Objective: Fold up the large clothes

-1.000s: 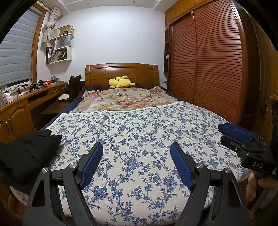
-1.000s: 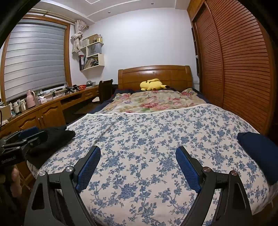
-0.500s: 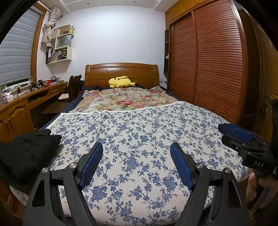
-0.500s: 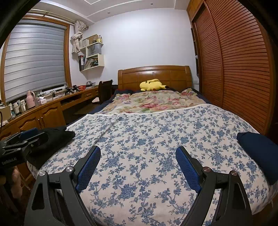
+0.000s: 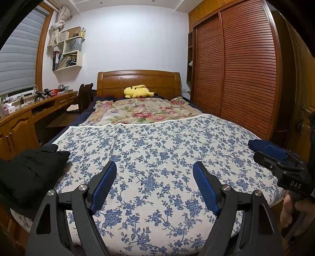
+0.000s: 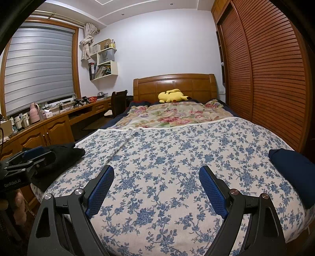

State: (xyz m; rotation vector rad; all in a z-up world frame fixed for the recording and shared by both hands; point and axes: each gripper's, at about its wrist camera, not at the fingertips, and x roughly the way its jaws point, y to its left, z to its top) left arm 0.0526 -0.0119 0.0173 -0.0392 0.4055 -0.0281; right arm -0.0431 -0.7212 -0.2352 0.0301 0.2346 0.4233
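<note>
Recessed ceiling lights [image 6: 171, 4] give me even, fairly dim indoor light with soft shadows, everything sharp, though my fisheye bends the wardrobe [image 5: 246, 69] and blackens corners.

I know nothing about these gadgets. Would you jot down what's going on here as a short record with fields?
Setting: bedroom, bed with blue-flowered cover
Left gripper: open, hovering over the bed's foot, holding nothing
Right gripper: open, hovering alongside, holding nothing
Black garment: bunched at the bed's left edge
Navy garment: lying at the right edge
Yellow plush toy: by the headboard
Folding: not started
</note>
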